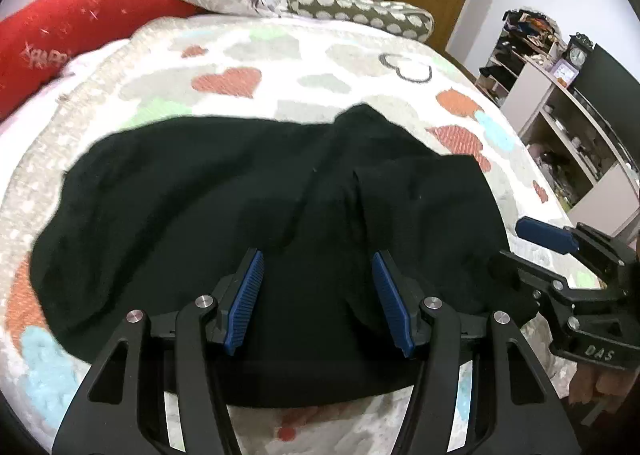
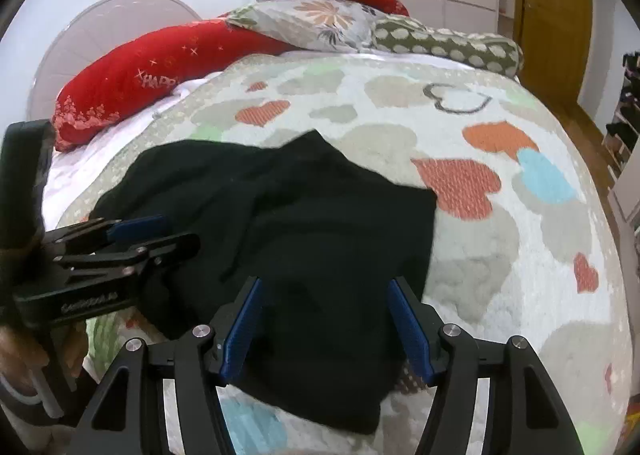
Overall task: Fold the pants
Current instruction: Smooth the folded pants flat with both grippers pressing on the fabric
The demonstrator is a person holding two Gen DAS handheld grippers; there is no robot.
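Observation:
Black pants (image 1: 248, 207) lie bunched and partly folded on a heart-patterned bed cover (image 1: 256, 55). My left gripper (image 1: 318, 259) is open, its blue pads spread over the near edge of the pants. My right gripper (image 2: 326, 287) is open over the pants (image 2: 304, 223) at their near right part. In the left wrist view the right gripper (image 1: 528, 243) shows at the right edge beside the cloth. In the right wrist view the left gripper (image 2: 160, 231) shows at the left, over the cloth. Neither holds cloth.
Red pillows (image 2: 160, 67), a floral pillow (image 2: 320, 23) and a dotted pillow (image 2: 452, 43) lie at the bed's head. A shelf unit (image 1: 568, 127) with clutter stands to the right of the bed. A wooden door (image 2: 556, 7) is behind.

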